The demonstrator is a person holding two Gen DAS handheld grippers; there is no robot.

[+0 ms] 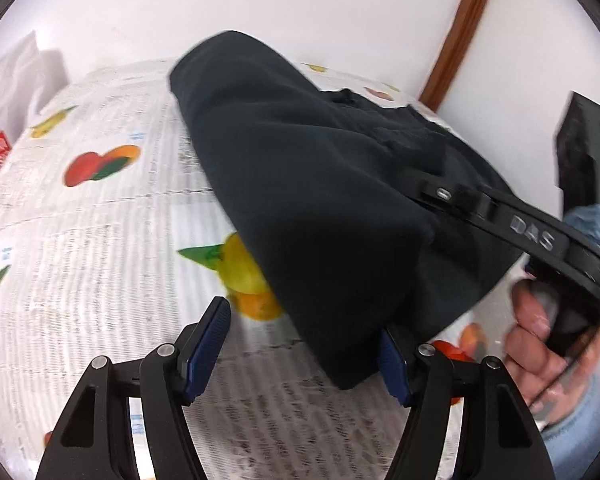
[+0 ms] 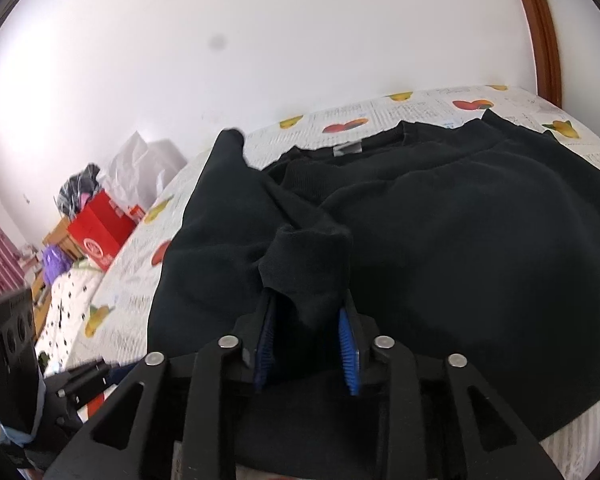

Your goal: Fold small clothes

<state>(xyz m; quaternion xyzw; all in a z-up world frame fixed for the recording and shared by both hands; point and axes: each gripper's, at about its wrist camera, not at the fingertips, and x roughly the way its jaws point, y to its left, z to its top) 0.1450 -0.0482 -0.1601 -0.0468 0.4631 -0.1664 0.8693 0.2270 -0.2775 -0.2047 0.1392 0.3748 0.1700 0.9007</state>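
With a sleeve-fold step underway, the right gripper [image 2: 306, 344] is loosening around the sleeve cuff [image 2: 306, 264] of the black sweatshirt [image 2: 440, 248] lying ahead of it, while the left gripper [image 1: 300, 356] is standing released beside the folded side [image 1: 320, 216], so next it likely needs to withdraw cleanly.

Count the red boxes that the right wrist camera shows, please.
1. The red box stands at the left, beyond the far end of the printed tablecloth, under a white bag. Others may be hidden behind the clutter.
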